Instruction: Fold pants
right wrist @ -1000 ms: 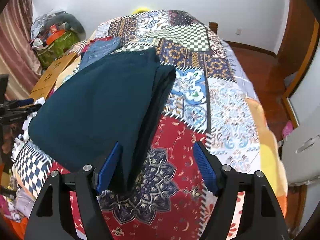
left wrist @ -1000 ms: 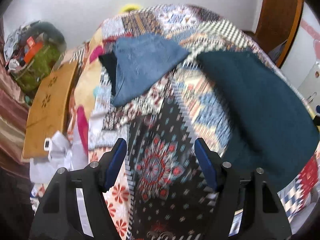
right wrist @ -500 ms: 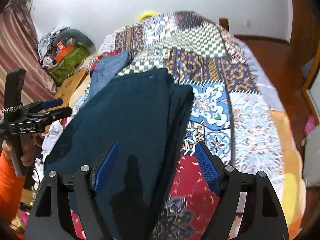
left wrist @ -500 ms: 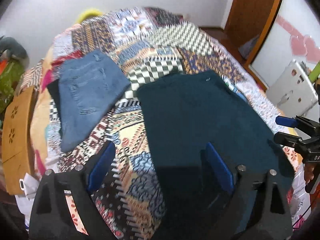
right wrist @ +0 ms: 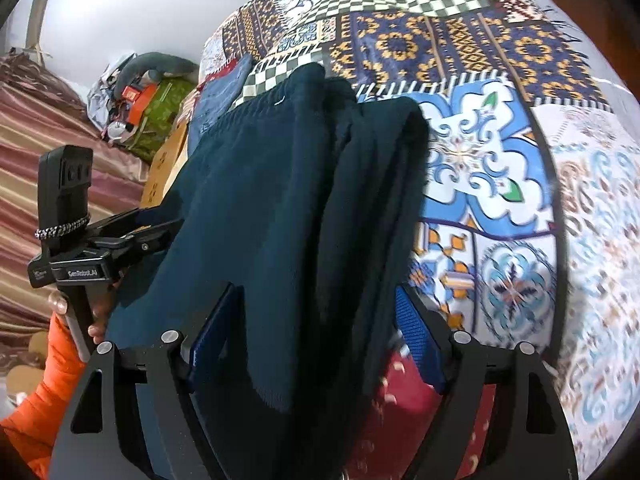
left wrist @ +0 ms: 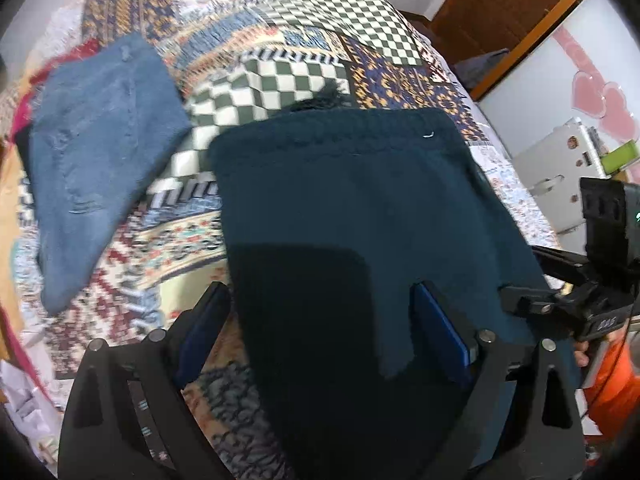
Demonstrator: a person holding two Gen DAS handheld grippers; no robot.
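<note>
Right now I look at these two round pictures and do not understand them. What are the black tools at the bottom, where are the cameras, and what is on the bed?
There is no robot. A person holds one pair of tongs in each hand, and each carries a wide-angle camera looking along its fingers.

One picture is from the left tongs, the other from the right tongs. Both are opening, and the pads press on nothing.

Dark teal pants lie on a patchwork quilt, between both pairs of pads. Folded jeans lie beside them. Nothing is held. Each picture also shows the other tool at its edge.
</note>
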